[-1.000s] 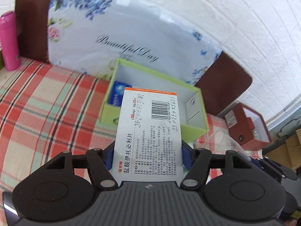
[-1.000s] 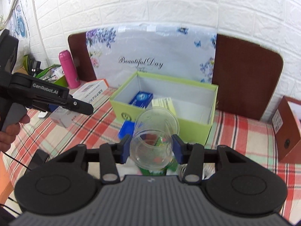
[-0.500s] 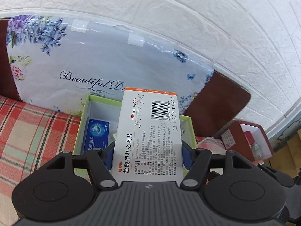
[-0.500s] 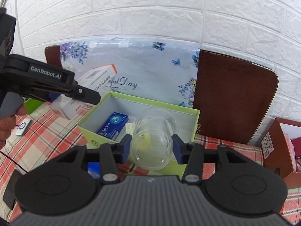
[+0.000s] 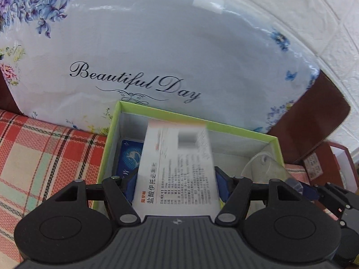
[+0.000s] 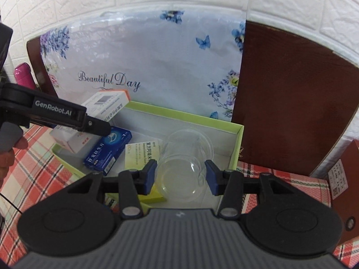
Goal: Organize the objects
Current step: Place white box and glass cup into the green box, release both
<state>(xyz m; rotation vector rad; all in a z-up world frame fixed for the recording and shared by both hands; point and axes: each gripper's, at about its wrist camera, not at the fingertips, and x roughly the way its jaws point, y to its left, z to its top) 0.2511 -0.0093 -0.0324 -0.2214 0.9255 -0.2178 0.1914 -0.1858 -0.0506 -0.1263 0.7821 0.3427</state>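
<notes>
My left gripper is shut on a white medicine box with an orange edge and holds it tilted over the left part of the open green box. The same white box shows in the right wrist view. My right gripper is shut on a clear plastic cup and holds it over the right part of the green box. Inside lie a blue medicine box and a pale yellow box.
A floral "Beautiful Day" bag leans on a dark brown board right behind the green box. A red-brown box stands at the right. A pink bottle stands far left. Plaid cloth covers the table.
Both grippers moved forward and down over the green box. The white medicine box now tips into the left part, and the cup hangs lower over the right part.
</notes>
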